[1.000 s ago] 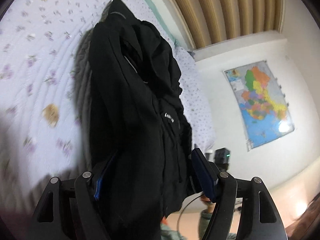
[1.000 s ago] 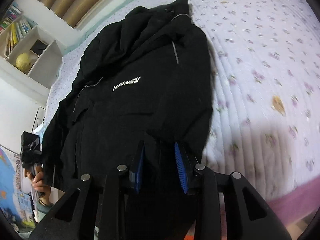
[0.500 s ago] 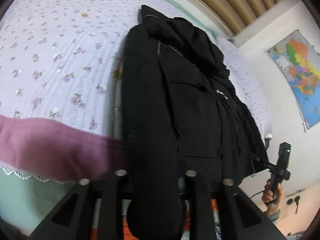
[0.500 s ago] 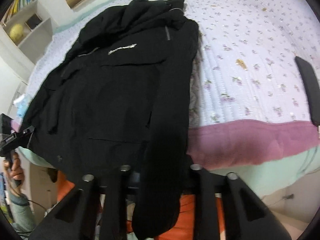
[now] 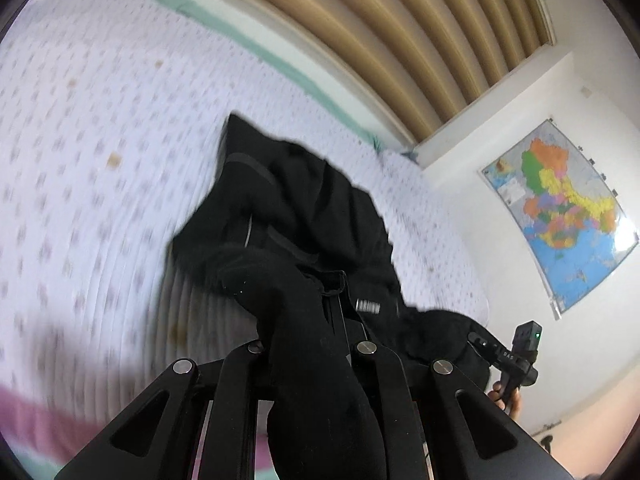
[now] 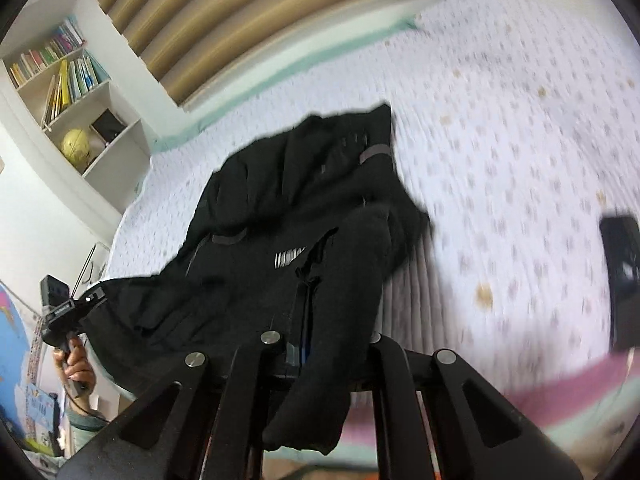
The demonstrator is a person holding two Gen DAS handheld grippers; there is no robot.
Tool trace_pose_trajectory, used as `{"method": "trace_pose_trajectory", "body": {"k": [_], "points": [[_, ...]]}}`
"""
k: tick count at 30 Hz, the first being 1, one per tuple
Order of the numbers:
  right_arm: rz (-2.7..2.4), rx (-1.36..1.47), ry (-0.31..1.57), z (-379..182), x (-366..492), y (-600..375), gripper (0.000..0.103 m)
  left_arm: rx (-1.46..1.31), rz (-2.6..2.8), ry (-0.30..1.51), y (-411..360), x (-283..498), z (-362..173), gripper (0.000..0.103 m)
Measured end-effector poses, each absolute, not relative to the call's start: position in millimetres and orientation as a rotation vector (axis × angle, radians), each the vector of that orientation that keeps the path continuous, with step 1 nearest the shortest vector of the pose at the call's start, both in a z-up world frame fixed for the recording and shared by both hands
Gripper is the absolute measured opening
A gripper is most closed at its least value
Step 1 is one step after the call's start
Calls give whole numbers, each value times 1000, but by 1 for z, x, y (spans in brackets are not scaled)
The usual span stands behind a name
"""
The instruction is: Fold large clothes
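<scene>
Both the left gripper [image 5: 308, 364] and right gripper [image 6: 320, 354] clamp the black jacket [image 6: 304, 208], whose heavy hem toward twelve o'clock could slip free.

White lettering on the black jacket [image 5: 304, 216] is smeared unreadable; the wall map's [image 5: 560, 208] labels are too small.

Left tongs [image 5: 310, 354] clamped shut on black cloth, right tongs [image 6: 320, 346] likewise, both angled downward
</scene>
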State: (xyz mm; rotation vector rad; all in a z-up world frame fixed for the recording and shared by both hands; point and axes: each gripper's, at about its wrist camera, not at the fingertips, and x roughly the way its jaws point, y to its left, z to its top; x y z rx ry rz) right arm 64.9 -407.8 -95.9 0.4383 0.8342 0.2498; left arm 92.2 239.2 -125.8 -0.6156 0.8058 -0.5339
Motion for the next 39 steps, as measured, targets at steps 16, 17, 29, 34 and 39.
{"method": "trace_pose_trajectory", "body": {"k": [16, 17, 29, 34, 39], "points": [[-20, 397, 725, -90, 282, -407, 12, -471, -191, 727, 163, 302, -121, 18], [-69, 362, 762, -104, 299, -400, 12, -463, -148, 754, 157, 316, -134, 18], [-154, 424, 986, -213, 380, -401, 14, -485, -116, 899, 146, 387, -236, 19], [-156, 369, 966, -211, 375, -392, 15, -348, -150, 865, 133, 371, -219, 20], [-27, 521, 833, -162, 331, -418, 29, -198, -353, 786, 149, 324, -163, 37]]}}
